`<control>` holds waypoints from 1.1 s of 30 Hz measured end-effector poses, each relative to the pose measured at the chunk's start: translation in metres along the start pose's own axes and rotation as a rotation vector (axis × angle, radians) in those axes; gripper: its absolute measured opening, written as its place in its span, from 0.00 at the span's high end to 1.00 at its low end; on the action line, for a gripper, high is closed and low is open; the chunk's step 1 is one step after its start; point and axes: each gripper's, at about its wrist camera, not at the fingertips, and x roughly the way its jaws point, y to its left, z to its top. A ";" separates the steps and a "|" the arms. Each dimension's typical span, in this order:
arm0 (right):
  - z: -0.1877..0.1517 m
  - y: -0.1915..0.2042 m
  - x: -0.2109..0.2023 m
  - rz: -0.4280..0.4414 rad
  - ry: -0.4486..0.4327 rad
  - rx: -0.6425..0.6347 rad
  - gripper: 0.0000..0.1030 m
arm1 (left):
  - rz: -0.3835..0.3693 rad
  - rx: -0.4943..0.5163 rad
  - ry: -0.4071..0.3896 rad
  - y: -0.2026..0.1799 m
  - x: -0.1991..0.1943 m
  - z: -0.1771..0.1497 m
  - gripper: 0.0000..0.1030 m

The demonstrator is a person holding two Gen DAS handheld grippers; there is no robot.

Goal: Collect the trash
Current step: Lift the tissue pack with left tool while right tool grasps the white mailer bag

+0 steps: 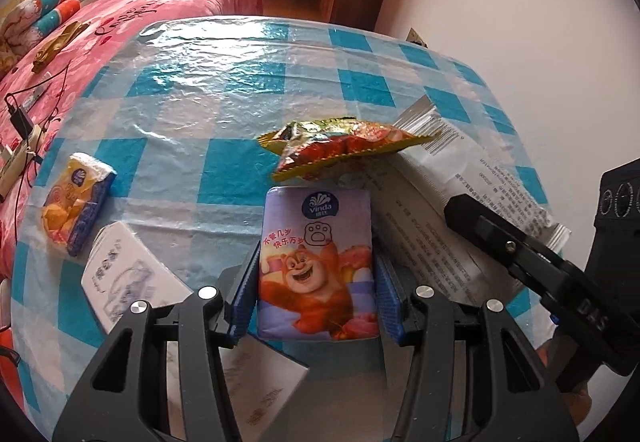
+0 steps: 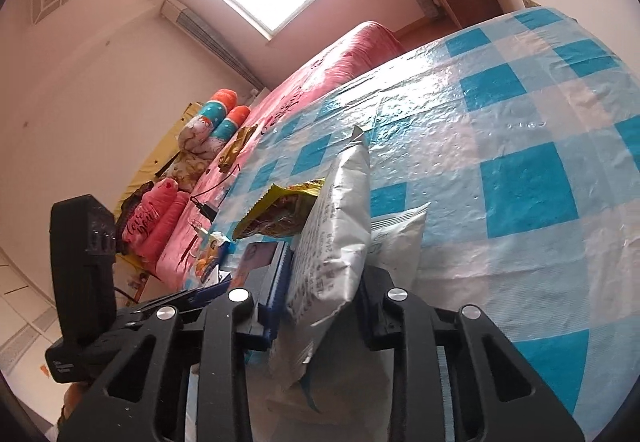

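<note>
Clamped between the blue ribbed pads of the left gripper [image 1: 316, 274] is a purple tissue pack [image 1: 318, 262] printed with a cartoon bear, held flat above the blue-and-white checked tablecloth [image 1: 224, 89]. Just beyond that pack a crumpled red-and-yellow snack wrapper [image 1: 340, 147] is seen, lying partly over a large white bag [image 1: 452, 209] covered in printed text. That white bag [image 2: 332, 246] is pinched on edge between the closed-in fingers of the right gripper [image 2: 320, 298], so that it stands upright in the right wrist view, with the snack wrapper [image 2: 280, 213] just to its left and a second white pouch [image 2: 400, 242] just to its right on the cloth. An orange-and-blue tissue pack [image 1: 76, 201] is seen near the left edge of the table, and a white printed packet [image 1: 128, 278] lies just beside it, close to the left gripper. Part of the right gripper's black body [image 1: 532, 262] is visible at the right of the left wrist view. A pink bed [image 1: 152, 9] with rolled bedding is seen beyond the table.
</note>
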 end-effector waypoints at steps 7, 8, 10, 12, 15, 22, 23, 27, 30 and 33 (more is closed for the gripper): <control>-0.003 0.012 0.001 0.019 -0.013 -0.056 0.79 | -0.014 -0.021 -0.027 0.007 -0.019 -0.004 0.48; -0.003 0.013 -0.001 0.024 -0.018 -0.057 0.80 | -0.016 -0.023 -0.032 0.008 -0.022 -0.005 0.48; -0.003 0.012 -0.004 0.034 -0.028 -0.051 0.80 | -0.021 -0.027 -0.041 0.011 -0.028 -0.007 0.48; -0.003 0.009 -0.006 0.045 -0.038 -0.035 0.81 | -0.024 -0.032 -0.050 0.014 -0.034 -0.010 0.48; -0.002 0.005 -0.011 0.055 -0.068 -0.009 0.81 | -0.033 -0.047 -0.063 0.020 -0.042 -0.014 0.48; 0.000 -0.010 -0.028 0.150 -0.110 0.085 0.81 | -0.055 -0.069 -0.082 0.040 -0.062 -0.029 0.48; 0.001 -0.011 -0.031 0.163 -0.120 0.095 0.81 | -0.055 -0.066 -0.087 0.043 -0.066 -0.032 0.48; 0.004 -0.013 -0.039 0.198 -0.139 0.124 0.81 | -0.042 -0.060 -0.111 0.057 -0.079 -0.041 0.48; 0.006 -0.011 -0.043 0.203 -0.144 0.129 0.81 | -0.034 -0.070 -0.124 0.071 -0.088 -0.049 0.48; 0.008 -0.004 -0.046 0.186 -0.148 0.115 0.81 | -0.015 -0.072 -0.140 0.084 -0.095 -0.058 0.48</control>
